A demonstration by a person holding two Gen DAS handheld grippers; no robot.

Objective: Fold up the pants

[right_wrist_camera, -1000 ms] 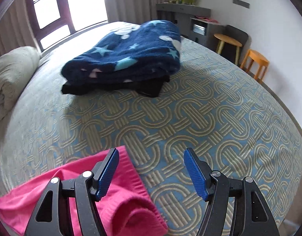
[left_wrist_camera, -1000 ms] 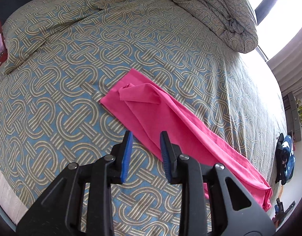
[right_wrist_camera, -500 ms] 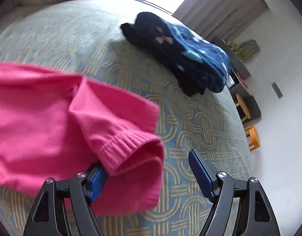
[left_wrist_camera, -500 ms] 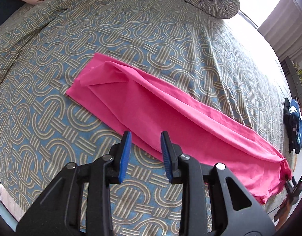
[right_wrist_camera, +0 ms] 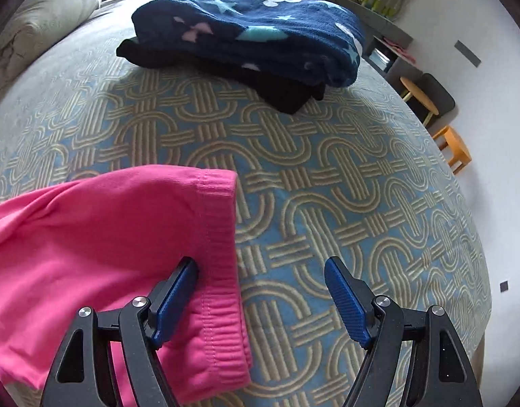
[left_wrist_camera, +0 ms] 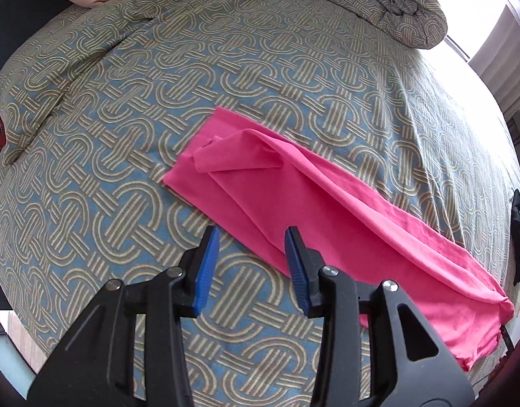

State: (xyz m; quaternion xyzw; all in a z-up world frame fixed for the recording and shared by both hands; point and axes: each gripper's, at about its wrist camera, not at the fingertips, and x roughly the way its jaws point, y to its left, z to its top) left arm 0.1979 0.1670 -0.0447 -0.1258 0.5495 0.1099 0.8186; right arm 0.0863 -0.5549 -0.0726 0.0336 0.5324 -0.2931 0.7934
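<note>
Left gripper (left_wrist_camera: 252, 246) fingers have just been opening, empty; right gripper (right_wrist_camera: 261, 278) spread wide.

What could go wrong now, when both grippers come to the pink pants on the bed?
1. The pink pants lie with a loose flap near one end; folding now may trap that wrinkle.
2. The right gripper is open with one finger over the ribbed waistband and the other over the bedspread; closing may pinch the cover too.
3. The left gripper, whose jaws have just been opening, straddles only the pants' near edge, so it may catch only one layer.
</note>
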